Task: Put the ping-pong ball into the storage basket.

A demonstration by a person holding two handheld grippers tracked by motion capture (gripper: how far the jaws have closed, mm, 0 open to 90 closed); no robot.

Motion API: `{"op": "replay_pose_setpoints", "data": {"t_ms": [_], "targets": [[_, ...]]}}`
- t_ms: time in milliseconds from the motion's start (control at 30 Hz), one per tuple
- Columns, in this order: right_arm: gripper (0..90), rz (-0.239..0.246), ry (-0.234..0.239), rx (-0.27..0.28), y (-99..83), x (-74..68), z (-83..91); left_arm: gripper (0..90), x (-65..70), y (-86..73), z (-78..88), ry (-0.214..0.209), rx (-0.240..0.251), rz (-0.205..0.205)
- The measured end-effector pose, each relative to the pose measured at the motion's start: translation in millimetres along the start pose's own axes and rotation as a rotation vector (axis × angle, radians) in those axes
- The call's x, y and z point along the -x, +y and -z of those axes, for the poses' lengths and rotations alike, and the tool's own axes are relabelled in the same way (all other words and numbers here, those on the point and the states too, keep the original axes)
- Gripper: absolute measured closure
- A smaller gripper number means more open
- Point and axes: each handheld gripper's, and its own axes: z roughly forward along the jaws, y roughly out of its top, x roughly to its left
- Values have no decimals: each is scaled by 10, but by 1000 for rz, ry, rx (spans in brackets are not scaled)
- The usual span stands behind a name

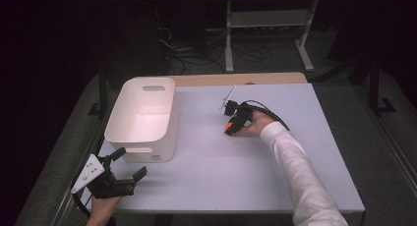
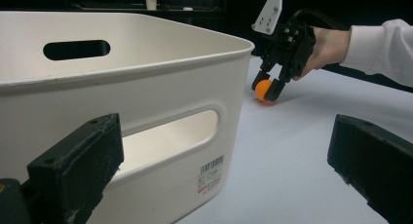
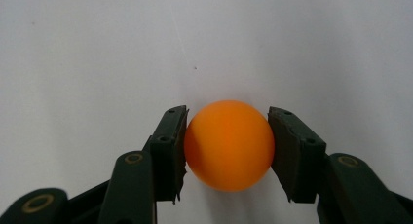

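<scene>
Ball (image 3: pixel 229 145), orange, smooth, round: one item, resting on the pale table (image 1: pixel 231 177) right of centre, well apart from the bin. The right gripper view gives the closest record, with both black fingers (image 3: pixel 168 153) pressed against opposite sides of the ball, so the right gripper (image 3: pixel 229 151) is clenched on it; the ball's underside meets the table there. The high view shows the same ball (image 1: pixel 229 127) as a small orange spot under the right gripper (image 1: pixel 232 124), with the person's hand and white sleeve (image 1: pixel 295 167) coming in from the lower right. The left gripper view sees that grasp from the side and farther off: ball (image 2: pixel 263 89) low between the fingers of the right gripper (image 2: pixel 267 90), at table level, grey plate standing up above the hand.

Bin (image 1: pixel 142 119), white plastic, rectangular, open top, slot handles in its end walls: one item, on the left half of the table. The high view shows its inside, with nothing seen in it. The left gripper view shows its near wall (image 2: pixel 146 112) with a barcode label (image 2: pixel 211 174) at the lower corner, a detail too small to make out from above.

Left gripper (image 1: pixel 129 163): at the near left table corner, just beside the bin's near wall, fingers (image 2: pixel 78 165) spread wide and released, nothing between them. The bin wall blocks much of its outlook to the left; the ball is seen past the bin's corner.

Background: dark floor, cables and a white frame beyond the table.
</scene>
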Motion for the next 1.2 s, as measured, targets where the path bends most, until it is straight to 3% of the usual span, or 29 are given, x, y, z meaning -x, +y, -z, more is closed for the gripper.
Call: {"op": "replay_pose_setpoints", "data": {"t_ms": [333,667,1200], "targets": [[493,20,22,56,37,-47,120,0,1,0,-5,-3,-1,-1],[492,33,27,72,116,-106,197,0,0,-1,-9,-2,-3,-2],[491,97,30,131,317,-232,386,0,0,2,-6,-4,-5,-1]]}}
